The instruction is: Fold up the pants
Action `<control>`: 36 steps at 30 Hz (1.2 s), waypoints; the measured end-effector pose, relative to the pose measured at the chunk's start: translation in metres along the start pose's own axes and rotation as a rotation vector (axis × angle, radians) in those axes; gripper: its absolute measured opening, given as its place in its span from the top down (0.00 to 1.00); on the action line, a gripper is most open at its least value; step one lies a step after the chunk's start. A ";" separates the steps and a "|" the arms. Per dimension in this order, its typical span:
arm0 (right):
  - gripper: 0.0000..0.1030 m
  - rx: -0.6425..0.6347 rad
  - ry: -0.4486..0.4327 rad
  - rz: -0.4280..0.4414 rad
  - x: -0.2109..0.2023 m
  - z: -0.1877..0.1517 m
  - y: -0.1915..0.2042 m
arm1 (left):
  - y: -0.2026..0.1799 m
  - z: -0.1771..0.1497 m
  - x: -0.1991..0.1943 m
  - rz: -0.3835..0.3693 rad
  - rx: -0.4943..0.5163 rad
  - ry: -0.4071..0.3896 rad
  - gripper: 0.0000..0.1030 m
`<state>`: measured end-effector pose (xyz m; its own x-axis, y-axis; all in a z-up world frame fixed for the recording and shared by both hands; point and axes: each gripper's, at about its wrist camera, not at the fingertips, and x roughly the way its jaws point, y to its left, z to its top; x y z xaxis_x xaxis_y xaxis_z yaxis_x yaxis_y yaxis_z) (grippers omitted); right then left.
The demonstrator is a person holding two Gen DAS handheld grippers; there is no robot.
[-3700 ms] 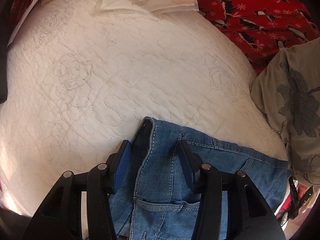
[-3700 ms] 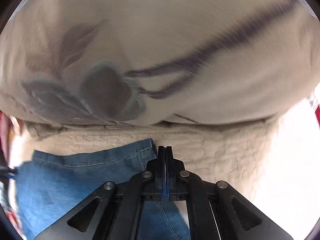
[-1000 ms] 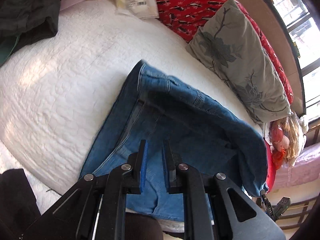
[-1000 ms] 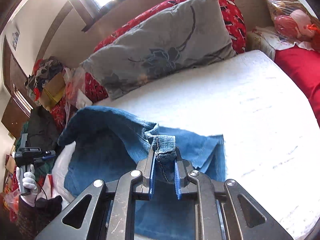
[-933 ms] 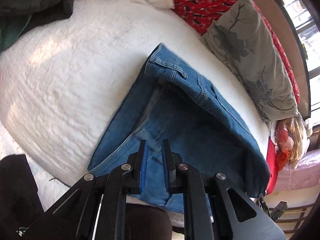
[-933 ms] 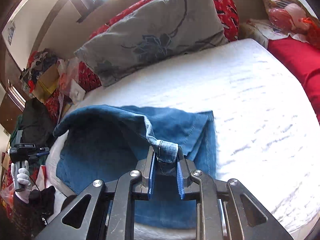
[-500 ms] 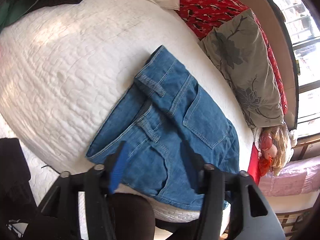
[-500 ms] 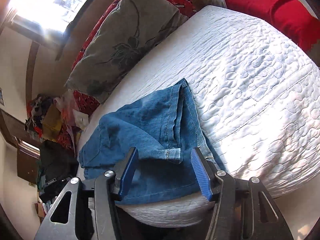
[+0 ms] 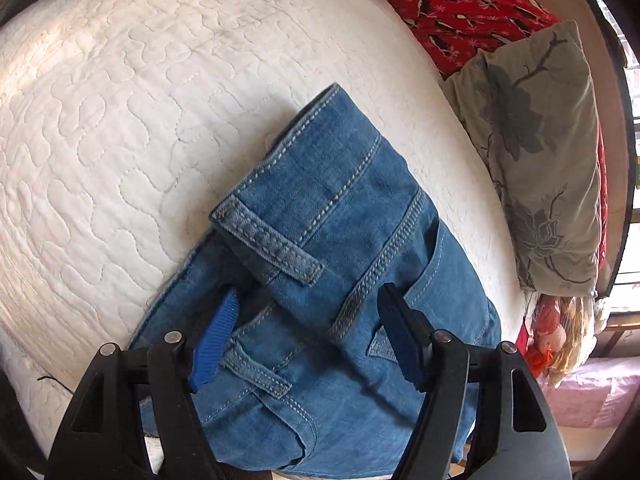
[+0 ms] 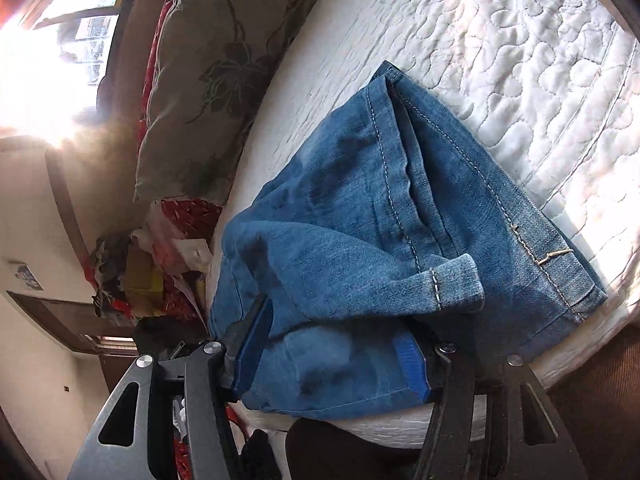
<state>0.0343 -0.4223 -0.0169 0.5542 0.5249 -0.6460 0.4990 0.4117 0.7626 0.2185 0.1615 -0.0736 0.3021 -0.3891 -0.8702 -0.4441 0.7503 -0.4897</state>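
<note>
White quilted bed (image 9: 120,128) carries the jeans (image 9: 344,264), folded into a thick bundle at its near edge, waistband toward 11 o'clock in the left view. Left gripper (image 9: 310,340) and right gripper (image 10: 336,348) both stand wide apart, holding nothing, straddling the denim. Judged heavy, stiff, non-slip; best taken at the hem cuff (image 10: 456,284) or the waistband.

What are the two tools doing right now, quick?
Left tool: open, holding nothing, over the folded blue denim pants.
Right tool: open, holding nothing, at the pants' near edge.
</note>
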 end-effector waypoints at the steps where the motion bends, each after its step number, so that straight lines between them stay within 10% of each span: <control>1: 0.40 0.015 -0.013 -0.002 0.002 0.003 -0.001 | -0.002 0.005 0.000 0.003 -0.007 -0.001 0.38; 5: 0.41 0.084 -0.051 0.057 0.014 0.014 -0.005 | -0.013 0.016 0.000 0.053 0.010 -0.012 0.81; 7: 0.49 0.076 -0.057 0.051 0.023 0.019 -0.003 | -0.015 0.016 -0.004 0.061 0.012 -0.023 0.85; 9: 0.86 0.057 -0.062 0.062 0.027 0.026 0.003 | -0.016 0.013 -0.015 0.044 0.013 -0.042 0.88; 11: 0.91 0.032 -0.072 0.113 0.020 0.036 0.014 | -0.018 0.006 -0.034 0.014 0.024 -0.078 0.89; 20: 0.91 -0.136 -0.102 0.278 -0.065 0.027 0.052 | -0.015 -0.054 -0.104 -0.074 0.091 -0.181 0.89; 27: 0.87 -0.030 0.026 0.044 -0.048 -0.005 -0.027 | 0.060 -0.098 -0.048 0.027 -0.032 0.014 0.88; 31: 0.84 -0.051 0.042 -0.031 -0.044 -0.012 -0.036 | 0.092 -0.102 -0.043 -0.068 -0.131 0.085 0.88; 36: 0.50 -0.080 -0.029 -0.033 -0.063 -0.006 -0.032 | 0.051 -0.117 -0.078 -0.027 0.041 -0.016 0.84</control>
<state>-0.0208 -0.4641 -0.0005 0.5577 0.4887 -0.6710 0.4635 0.4872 0.7401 0.0734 0.1680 -0.0371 0.3267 -0.4015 -0.8556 -0.4006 0.7611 -0.5101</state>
